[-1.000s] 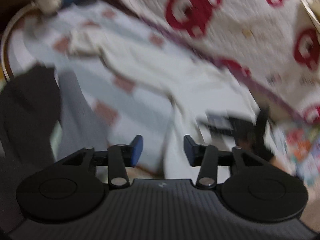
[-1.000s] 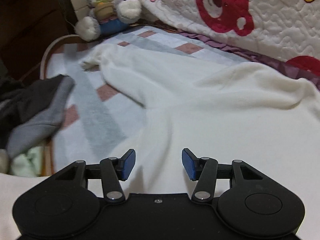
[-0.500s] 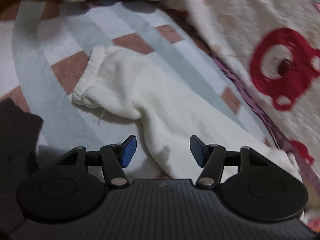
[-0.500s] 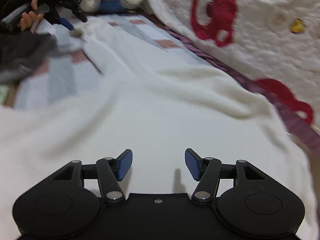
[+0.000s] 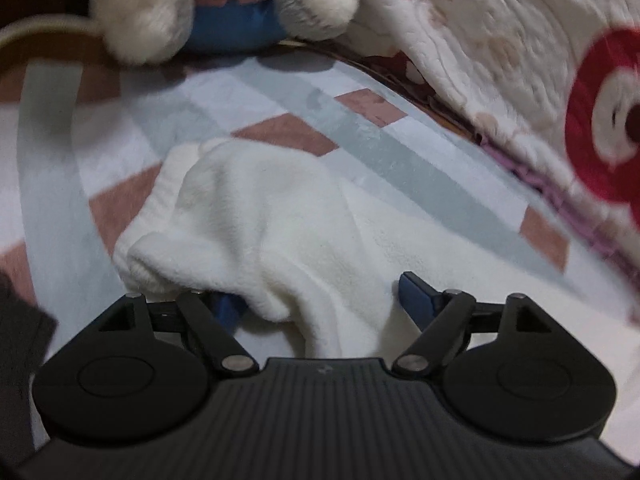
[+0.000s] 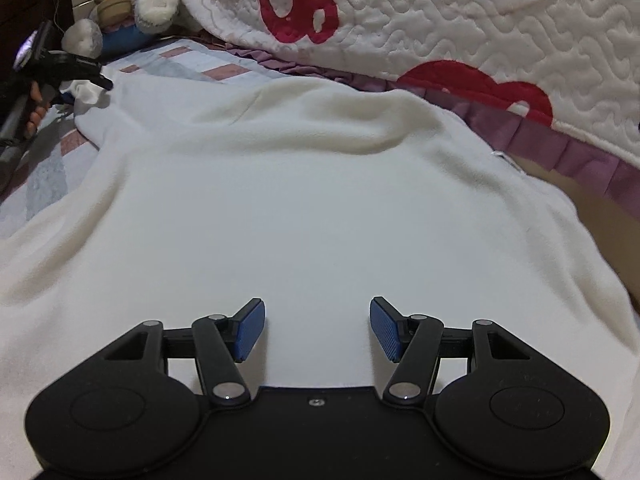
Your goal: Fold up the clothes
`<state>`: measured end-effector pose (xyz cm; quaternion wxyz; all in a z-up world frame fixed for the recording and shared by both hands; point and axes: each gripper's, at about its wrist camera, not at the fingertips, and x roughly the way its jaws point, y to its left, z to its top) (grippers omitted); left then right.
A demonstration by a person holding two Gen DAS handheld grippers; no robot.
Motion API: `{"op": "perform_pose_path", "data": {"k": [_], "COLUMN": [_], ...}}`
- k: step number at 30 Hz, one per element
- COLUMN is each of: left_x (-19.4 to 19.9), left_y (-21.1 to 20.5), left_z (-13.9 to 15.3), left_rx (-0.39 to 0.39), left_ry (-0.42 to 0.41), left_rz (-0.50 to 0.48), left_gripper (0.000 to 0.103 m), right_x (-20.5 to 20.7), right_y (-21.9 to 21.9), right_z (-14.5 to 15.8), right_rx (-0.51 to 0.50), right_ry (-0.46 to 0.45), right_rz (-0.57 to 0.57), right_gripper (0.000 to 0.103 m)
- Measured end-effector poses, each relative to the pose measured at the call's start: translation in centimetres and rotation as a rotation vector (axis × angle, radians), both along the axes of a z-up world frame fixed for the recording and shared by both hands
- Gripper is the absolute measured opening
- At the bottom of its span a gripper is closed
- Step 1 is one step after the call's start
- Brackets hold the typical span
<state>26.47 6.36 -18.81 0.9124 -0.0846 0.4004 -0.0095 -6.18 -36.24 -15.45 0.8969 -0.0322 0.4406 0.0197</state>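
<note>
A cream fleece garment (image 6: 304, 208) lies spread on the bed. Its sleeve (image 5: 256, 232) with a ribbed cuff shows in the left wrist view. My left gripper (image 5: 320, 300) is open, its blue fingers on either side of the sleeve, the left pad partly hidden under the fabric. It also shows in the right wrist view (image 6: 86, 86) at the sleeve end, far left. My right gripper (image 6: 316, 328) is open and empty, low over the garment's body near its hem.
A checked bedsheet (image 5: 360, 136) in grey, white and pink lies under the garment. A plush rabbit (image 6: 120, 4) sits at the far corner. A white quilt with red bears (image 6: 440, 20) is bunched along the right. Dark clothing (image 5: 16, 320) lies at the left edge.
My left gripper has moved forward onto the sleeve, which now lies between its fingers. My right gripper has steadied over the garment's body, still open.
</note>
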Motion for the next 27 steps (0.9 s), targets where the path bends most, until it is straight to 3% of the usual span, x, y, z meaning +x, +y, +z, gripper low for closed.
{"op": "perform_pose_path", "data": {"k": [2, 3, 4, 7, 10, 14, 18, 20, 22, 24, 27], "left_x": [-0.1, -0.2, -0.5, -1.8, -4.4, -9.6, -15.6, -18.0, -19.7, -20.8, -21.7], "left_y": [-1.0, -1.5, -2.2, -4.6, -8.0, -13.0, -18.3, -21.4, -24.6, -26.3, -26.0], "left_z": [0.0, 0.1, 0.5, 3.3, 7.5, 12.8, 16.1, 15.7, 13.6, 10.3, 7.2], "left_rx": [0.065, 0.097, 0.124, 0.187, 0.157, 0.010, -0.159, -0.217, -0.268, -0.316, -0.317], "left_ry": [-0.017, -0.025, -0.038, -0.086, -0.180, -0.257, -0.245, -0.153, 0.034, 0.208, 0.303], "left_rz": [-0.024, -0.036, -0.047, -0.077, -0.194, -0.418, -0.667, -0.790, -0.932, -0.971, -0.939], "left_gripper": [0.056, 0.027, 0.014, 0.013, 0.013, 0.013, 0.014, 0.018, 0.058, 0.059, 0.059], "right_x": [-0.1, -0.3, -0.4, -0.7, -0.9, -1.0, -1.3, -1.4, -1.6, -2.0, -3.0], "right_y": [0.3, 0.7, 1.0, 0.9, 0.3, 0.0, 0.5, 0.7, 0.4, 0.1, 0.2], "right_z": [-0.5, -0.6, -0.7, -1.0, -1.2, -1.3, -1.7, -1.7, -1.3, -0.9, -0.7], "right_rx": [0.011, 0.013, 0.013, 0.039, 0.074, 0.113, 0.120, 0.119, 0.185, 0.317, 0.402], "right_ry": [0.031, 0.035, 0.038, 0.037, 0.027, 0.013, -0.015, -0.018, -0.005, 0.017, 0.039], "right_rz": [0.013, 0.024, 0.033, 0.016, 0.023, 0.005, -0.011, -0.024, -0.070, -0.099, -0.116], "right_gripper": [0.064, 0.064, 0.065, 0.067, 0.069, 0.072, 0.082, 0.083, 0.084, 0.084, 0.083]}}
